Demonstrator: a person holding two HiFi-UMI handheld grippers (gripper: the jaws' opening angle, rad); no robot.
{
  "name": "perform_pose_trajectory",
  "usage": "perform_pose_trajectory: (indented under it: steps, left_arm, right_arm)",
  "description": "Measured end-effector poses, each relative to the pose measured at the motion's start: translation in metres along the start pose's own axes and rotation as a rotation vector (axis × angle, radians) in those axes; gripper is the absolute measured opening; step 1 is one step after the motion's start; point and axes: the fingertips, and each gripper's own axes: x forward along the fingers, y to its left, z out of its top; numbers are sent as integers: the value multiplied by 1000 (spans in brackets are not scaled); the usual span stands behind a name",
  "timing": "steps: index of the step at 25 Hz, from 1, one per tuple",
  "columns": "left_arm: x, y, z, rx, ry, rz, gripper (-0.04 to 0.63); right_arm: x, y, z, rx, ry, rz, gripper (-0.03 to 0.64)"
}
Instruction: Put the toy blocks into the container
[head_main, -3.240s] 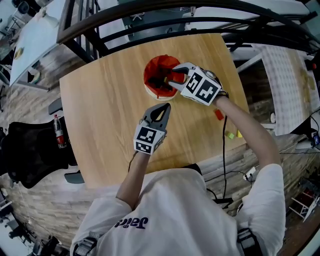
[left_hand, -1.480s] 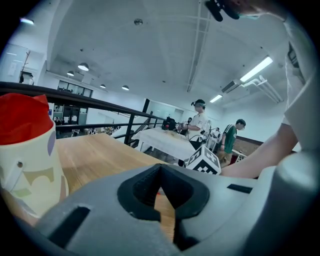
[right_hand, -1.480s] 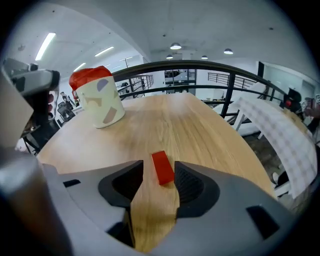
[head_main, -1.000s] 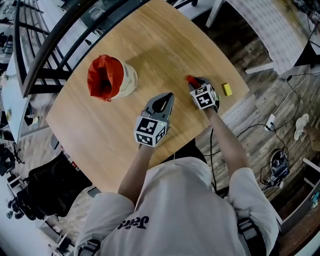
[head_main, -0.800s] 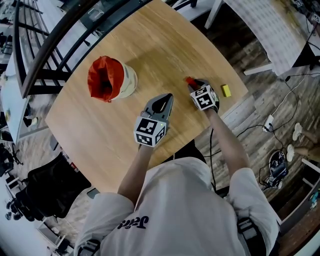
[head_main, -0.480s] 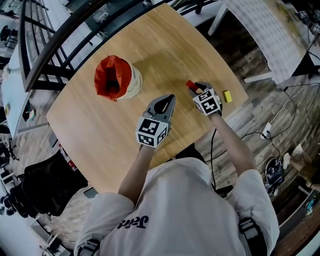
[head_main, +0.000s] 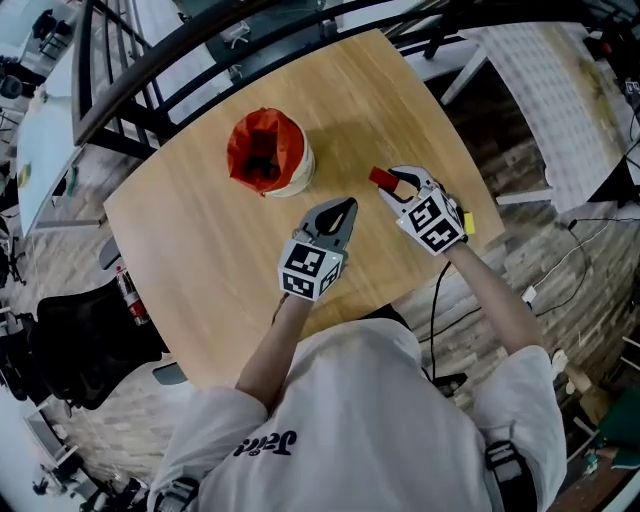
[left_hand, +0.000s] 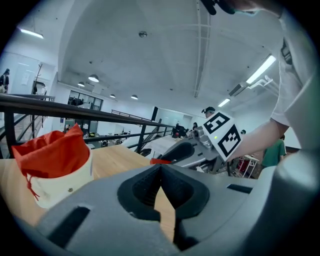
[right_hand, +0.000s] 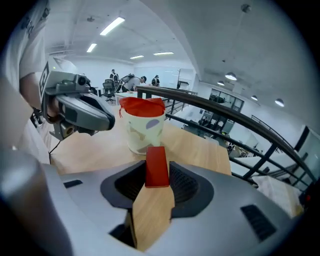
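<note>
A flat red toy block (head_main: 378, 177) sits between the jaws of my right gripper (head_main: 390, 186), which is shut on it above the wooden table (head_main: 200, 250). In the right gripper view the red block (right_hand: 156, 162) stands on edge between the pads, pointing at the container (right_hand: 145, 127). The container (head_main: 268, 155) is a cream tub with a red cloth lining, standing far left of the block. My left gripper (head_main: 343, 208) hovers at mid table, shut on nothing. A yellow block (head_main: 468, 221) peeks out behind the right gripper near the table edge.
A dark metal railing (head_main: 200, 40) runs past the table's far edge. The table's right edge drops to a floor with cables (head_main: 560, 270). In the left gripper view the container (left_hand: 55, 165) stands at left and the right gripper (left_hand: 200, 150) at right.
My right gripper has risen from the table beside the yellow block with the red block in its jaws, moving toward the container. The left gripper has stayed in place.
</note>
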Motion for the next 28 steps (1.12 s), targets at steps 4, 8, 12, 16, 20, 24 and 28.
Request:
perform_pose_trajectory:
  steps: [4,8,12,16,20,24,28]
  left_arm:
    - [-18,15,7,-6,-22,52,6]
    - [-38,35,8,-19,-41,113,8]
    - [-55,54,5,-41,-61,170,8]
    - [-66,68,4,-63,-78,209,8]
    - [-75,79,5,-77,-96,237,8]
    - [-78,85,3,-91,-108,264,8]
    - [-80,90,-3,-111,-118,282,8]
  right_arm:
    - [-3,9,46,-95,-38,61,153]
    - [3,22,93,-157,-94,127,153]
    - [15,37,142,-245,-147,184,153]
    - [34,52,181,-330,-171,240,153]
    - [60,65,204,-402,-151,289,153]
    - [87,77,207,-459,-107,332,153]
    - [113,85,203,-516,-42,334,153]
